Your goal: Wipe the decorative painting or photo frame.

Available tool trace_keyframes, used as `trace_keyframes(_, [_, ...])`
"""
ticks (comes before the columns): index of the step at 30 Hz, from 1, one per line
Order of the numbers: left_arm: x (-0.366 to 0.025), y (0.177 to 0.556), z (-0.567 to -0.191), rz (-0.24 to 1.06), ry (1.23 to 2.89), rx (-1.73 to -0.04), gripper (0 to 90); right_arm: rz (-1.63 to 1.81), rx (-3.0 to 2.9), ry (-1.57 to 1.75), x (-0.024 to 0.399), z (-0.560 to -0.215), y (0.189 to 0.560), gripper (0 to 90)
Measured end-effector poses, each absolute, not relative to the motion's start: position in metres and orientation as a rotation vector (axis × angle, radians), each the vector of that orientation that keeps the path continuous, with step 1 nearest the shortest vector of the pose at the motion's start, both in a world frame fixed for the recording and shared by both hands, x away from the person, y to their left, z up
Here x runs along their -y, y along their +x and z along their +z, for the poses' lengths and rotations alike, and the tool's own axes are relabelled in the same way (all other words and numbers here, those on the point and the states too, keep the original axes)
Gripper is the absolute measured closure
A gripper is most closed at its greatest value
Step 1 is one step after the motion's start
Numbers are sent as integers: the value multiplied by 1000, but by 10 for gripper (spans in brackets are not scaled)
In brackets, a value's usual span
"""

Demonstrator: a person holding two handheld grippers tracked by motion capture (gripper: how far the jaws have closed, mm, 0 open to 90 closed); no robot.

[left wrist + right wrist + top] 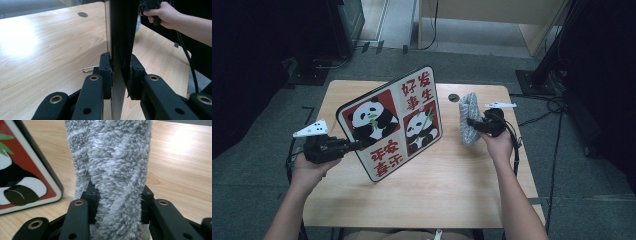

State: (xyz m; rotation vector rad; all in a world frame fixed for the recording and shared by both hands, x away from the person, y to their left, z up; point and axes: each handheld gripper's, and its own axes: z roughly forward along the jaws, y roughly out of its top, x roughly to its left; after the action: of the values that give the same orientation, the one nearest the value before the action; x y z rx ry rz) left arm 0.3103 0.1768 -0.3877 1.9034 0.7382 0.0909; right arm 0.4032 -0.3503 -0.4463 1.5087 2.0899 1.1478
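The left gripper [353, 145] was clamped on the lower-left edge of the panda board [393, 121], which stood tilted with one corner on the table [452, 190]. The right gripper [470, 121] was closed on the bunched grey cloth [468, 118], held upright just right of the board and apart from it. Risk judged: wiping pressure could pivot the board in its single edge grip, or slide its corner along the wood. The board's rear face and the cloth's far end were not visible; a small wire object [90, 68] on the table could not be identified.
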Motion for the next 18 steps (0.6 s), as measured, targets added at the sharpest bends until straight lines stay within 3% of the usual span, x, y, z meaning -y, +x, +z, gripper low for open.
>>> trace_keyframes(12, [-176, 310, -388, 94, 1906, -739, 781, 1101, -2066, 1556, 362, -473, 403, 638])
trace_keyframes(18, [-177, 311, -388, 90, 1905, -737, 781, 1100, -2015, 1581, 373, -467, 401, 640])
